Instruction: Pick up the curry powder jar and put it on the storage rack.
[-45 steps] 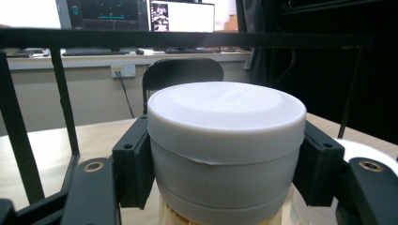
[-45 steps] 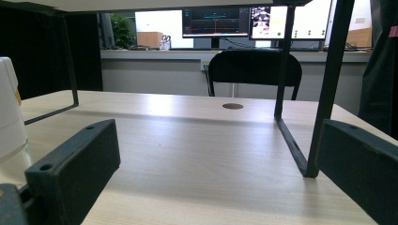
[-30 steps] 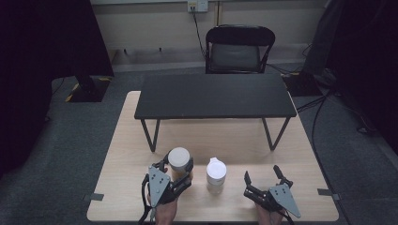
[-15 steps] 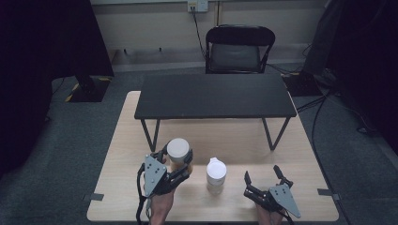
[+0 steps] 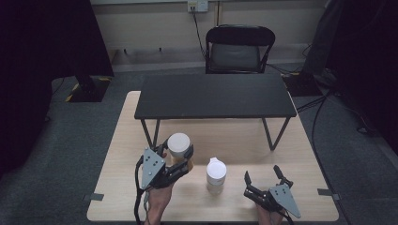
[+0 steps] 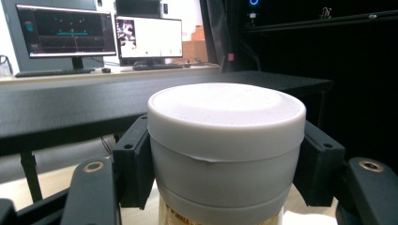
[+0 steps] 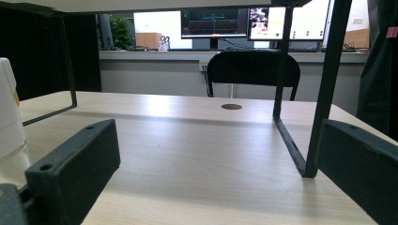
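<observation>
My left gripper [image 5: 176, 153] is shut on a jar with a white lid [image 5: 178, 143] and holds it lifted above the wooden table [image 5: 291, 150]. In the left gripper view the white-lidded jar [image 6: 225, 140] sits between both black jaws, its amber lower part just visible. A second container with a white spouted cap [image 5: 216, 174] stands on the table to the right of it. My right gripper [image 5: 263, 177] rests low near the table's front right, open, nothing between its jaws. The white container's edge [image 7: 8, 112] shows at the left of the right gripper view.
A black low bench table [image 5: 213, 96] stands on the wooden table behind the jars; its leg [image 7: 324, 93] rises just ahead of my right gripper. A black chair [image 5: 239, 49] stands beyond the table. Monitors [image 6: 65, 30] line a desk farther off.
My left gripper has lifted the white-lidded jar and carried it slightly away from me. The right gripper and the spouted container have stayed still.
</observation>
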A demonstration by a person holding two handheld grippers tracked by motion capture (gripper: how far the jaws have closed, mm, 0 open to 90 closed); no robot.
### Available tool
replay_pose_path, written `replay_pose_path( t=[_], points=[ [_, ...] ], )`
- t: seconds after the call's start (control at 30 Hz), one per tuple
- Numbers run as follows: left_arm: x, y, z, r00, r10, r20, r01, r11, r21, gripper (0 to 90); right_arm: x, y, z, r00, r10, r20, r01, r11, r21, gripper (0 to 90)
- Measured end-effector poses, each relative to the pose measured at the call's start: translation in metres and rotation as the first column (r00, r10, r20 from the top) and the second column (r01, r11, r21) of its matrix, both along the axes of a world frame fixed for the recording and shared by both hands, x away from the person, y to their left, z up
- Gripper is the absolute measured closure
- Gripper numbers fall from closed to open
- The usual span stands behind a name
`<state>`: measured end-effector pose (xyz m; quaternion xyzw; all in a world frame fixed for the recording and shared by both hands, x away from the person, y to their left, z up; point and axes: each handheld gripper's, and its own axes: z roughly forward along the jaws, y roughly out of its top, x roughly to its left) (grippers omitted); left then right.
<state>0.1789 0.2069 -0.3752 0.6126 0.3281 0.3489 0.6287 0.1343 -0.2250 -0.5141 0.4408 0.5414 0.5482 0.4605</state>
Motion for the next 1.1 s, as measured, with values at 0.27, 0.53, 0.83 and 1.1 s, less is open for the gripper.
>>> replay_pose_path(
  t=[0.27,0.53,0.83,1.1],
  points=[
    [0.015,0.002,0.019,0.9998,-0.006,-0.016,0.006,1.0,-0.002,34.3,0.0,0.0,0.0,1.0,0.001,0.0,-0.001,1.0,0.0,0.0],
    [0.032,-0.003,0.041,0.9995,-0.029,-0.015,0.029,0.9995,0.006,34.3,0.0,0.0,0.0,1.0,0.0,0.001,0.0,1.0,0.0,0.0],
    [0.051,-0.008,0.059,0.9985,-0.051,-0.019,0.051,0.9986,0.01,34.3,0.0,0.0,0.0,1.0,0.001,0.002,-0.001,1.0,-0.001,0.0],
    [0.062,-0.011,0.079,0.9992,-0.033,-0.02,0.034,0.9993,0.014,34.3,0.0,0.0,0.0,1.0,0.0,0.002,0.0,1.0,0.0,0.0]
  ],
)
